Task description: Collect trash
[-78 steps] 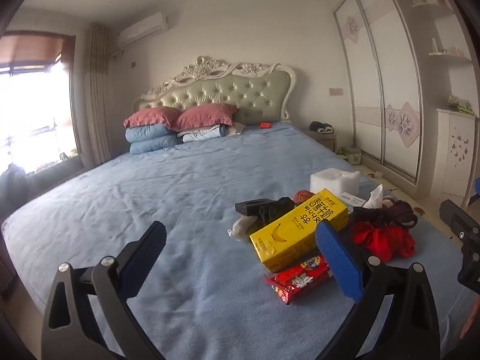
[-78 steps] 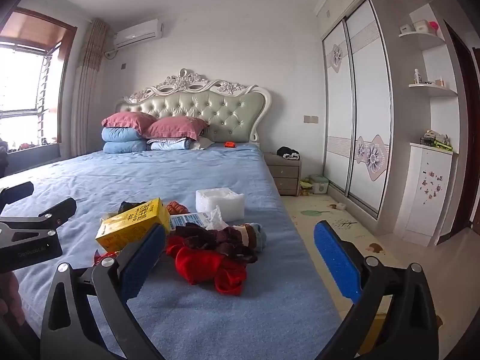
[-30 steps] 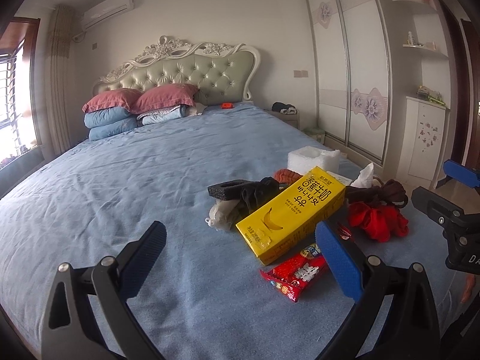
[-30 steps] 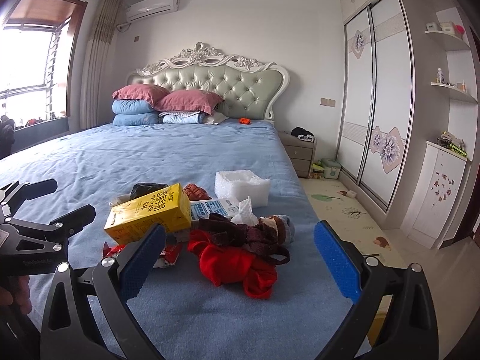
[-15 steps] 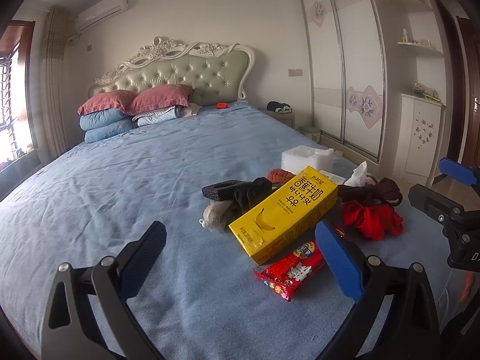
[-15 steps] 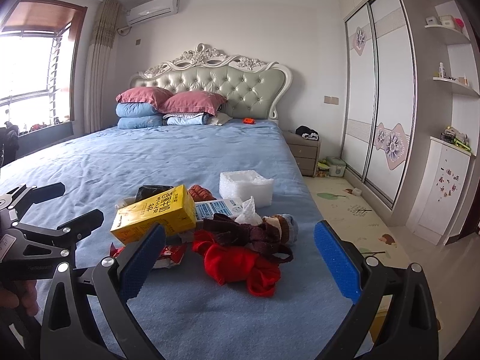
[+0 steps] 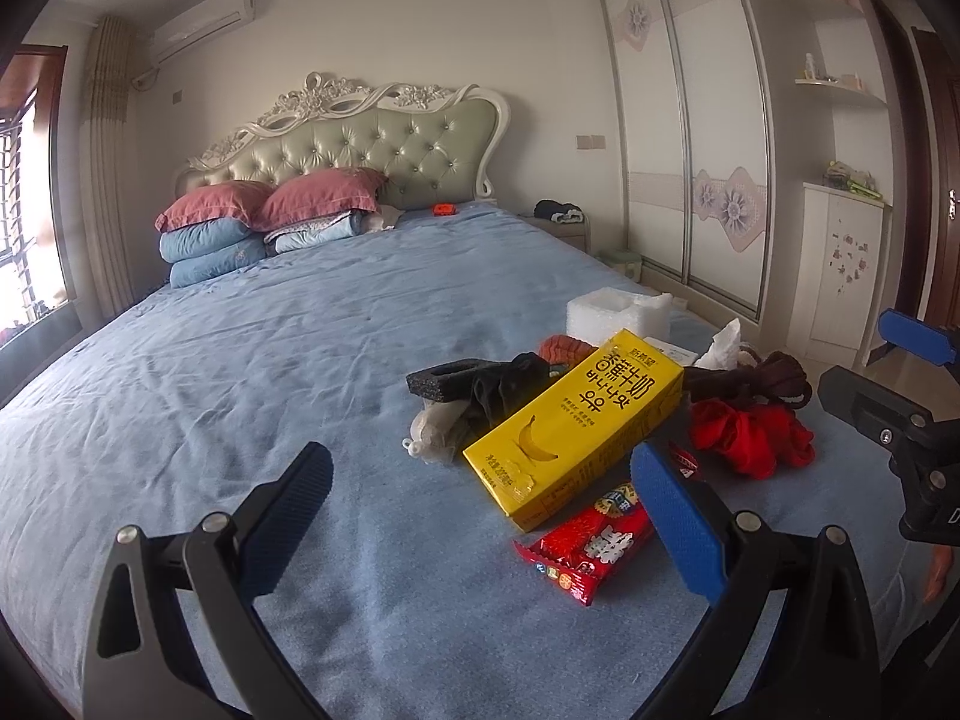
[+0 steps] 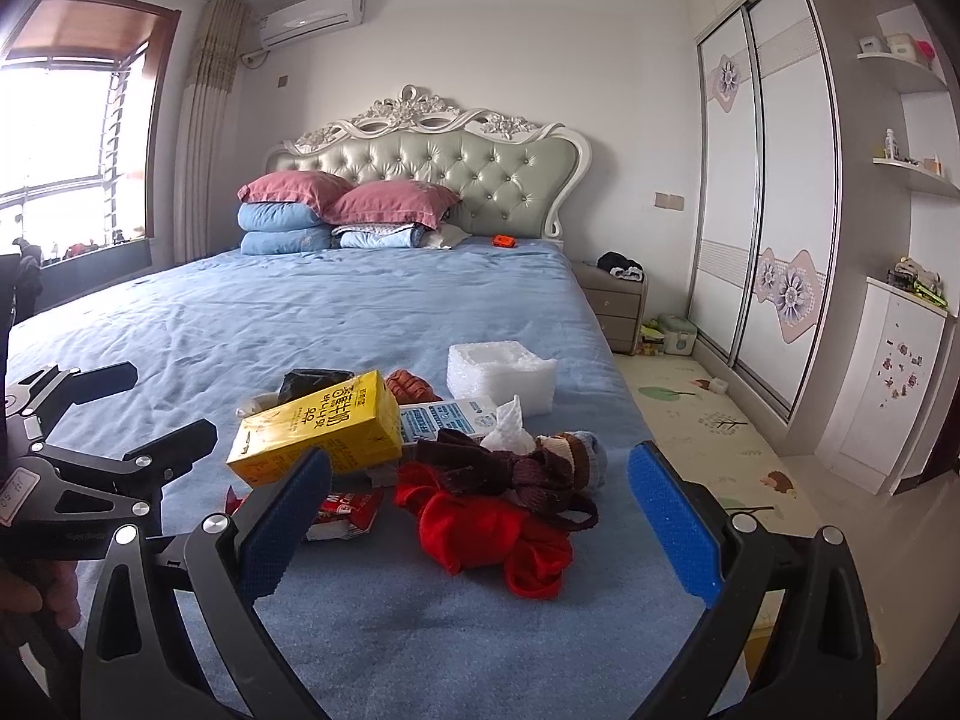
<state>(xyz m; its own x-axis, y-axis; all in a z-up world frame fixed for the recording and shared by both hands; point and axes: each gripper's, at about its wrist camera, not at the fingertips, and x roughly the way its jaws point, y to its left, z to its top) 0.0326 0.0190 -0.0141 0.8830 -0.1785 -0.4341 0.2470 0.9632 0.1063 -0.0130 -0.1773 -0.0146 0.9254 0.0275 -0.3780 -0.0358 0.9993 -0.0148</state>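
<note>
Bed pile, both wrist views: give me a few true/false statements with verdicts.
1. The yellow carton lies flat on the bed. True.
2. The left gripper is shut on the red snack wrapper. False: it is open and empty; the wrapper lies on the bed.
3. The white foam block sits beyond the carton, toward the headboard. True.
4. The red cloth is on the floor. False: it is on the bed.
5. The right gripper is open and empty. True.
</note>
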